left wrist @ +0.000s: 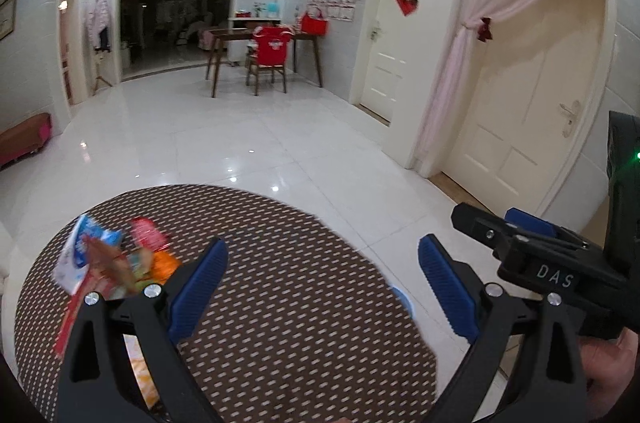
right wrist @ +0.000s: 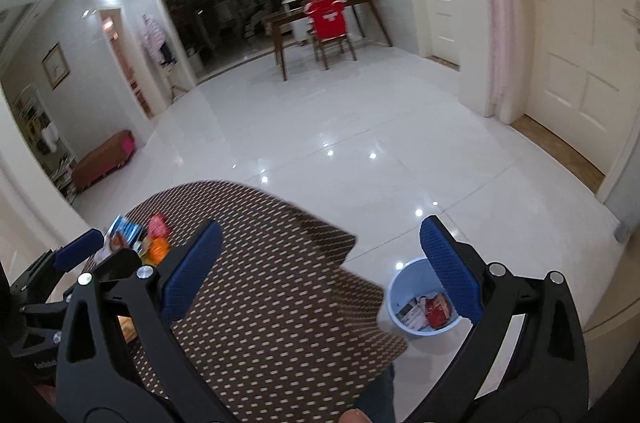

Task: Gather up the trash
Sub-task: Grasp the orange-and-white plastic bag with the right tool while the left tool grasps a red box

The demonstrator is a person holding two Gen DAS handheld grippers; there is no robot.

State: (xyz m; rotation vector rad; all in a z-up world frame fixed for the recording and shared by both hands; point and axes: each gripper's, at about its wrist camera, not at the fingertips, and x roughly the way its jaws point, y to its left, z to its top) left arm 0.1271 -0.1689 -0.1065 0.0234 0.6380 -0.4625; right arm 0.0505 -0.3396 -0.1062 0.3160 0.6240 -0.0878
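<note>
Several wrappers [left wrist: 108, 259] crowd the table's [left wrist: 304, 323] left edge; bucket [right wrist: 424, 303] beside its right.

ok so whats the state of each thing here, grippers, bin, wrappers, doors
left gripper: open, holding nothing
right gripper: open, holding nothing
blue bin: upright on the floor beside the table, some trash already inside
wrappers: loose pile on the round table, not yet collected
white doors: shut

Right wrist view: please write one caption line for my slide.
Open right gripper above the patterned table, blue bin with wrappers on the floor.
</note>
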